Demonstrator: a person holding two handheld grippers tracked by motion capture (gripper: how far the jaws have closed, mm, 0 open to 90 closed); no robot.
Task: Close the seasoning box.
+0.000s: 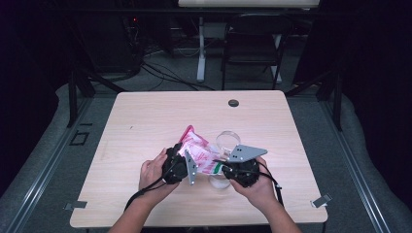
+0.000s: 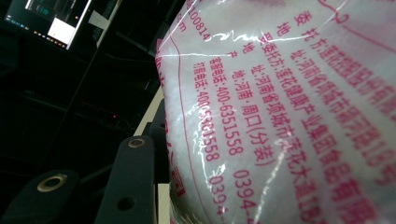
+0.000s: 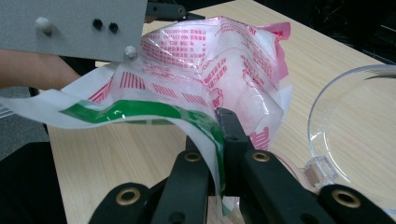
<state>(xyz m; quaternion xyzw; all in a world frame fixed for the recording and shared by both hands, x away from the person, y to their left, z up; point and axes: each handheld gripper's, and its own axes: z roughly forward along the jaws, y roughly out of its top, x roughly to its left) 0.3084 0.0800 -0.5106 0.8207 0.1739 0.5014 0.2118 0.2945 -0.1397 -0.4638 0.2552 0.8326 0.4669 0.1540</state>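
Observation:
A white plastic bag with pink print and a green stripe hangs above the wooden table, held between both grippers. My left gripper grips the bag's bulging body; in the left gripper view the bag presses against one black finger and hides the other. My right gripper is shut on the bag's flat sealed edge. In the right gripper view its jaws pinch the green-striped edge of the bag. The left gripper's grey plate shows at the upper left there.
A clear round container stands on the table just behind the bag, seen at the right in the right gripper view. Another clear round piece lies beneath the right gripper. A black grommet sits near the far edge. A chair stands beyond.

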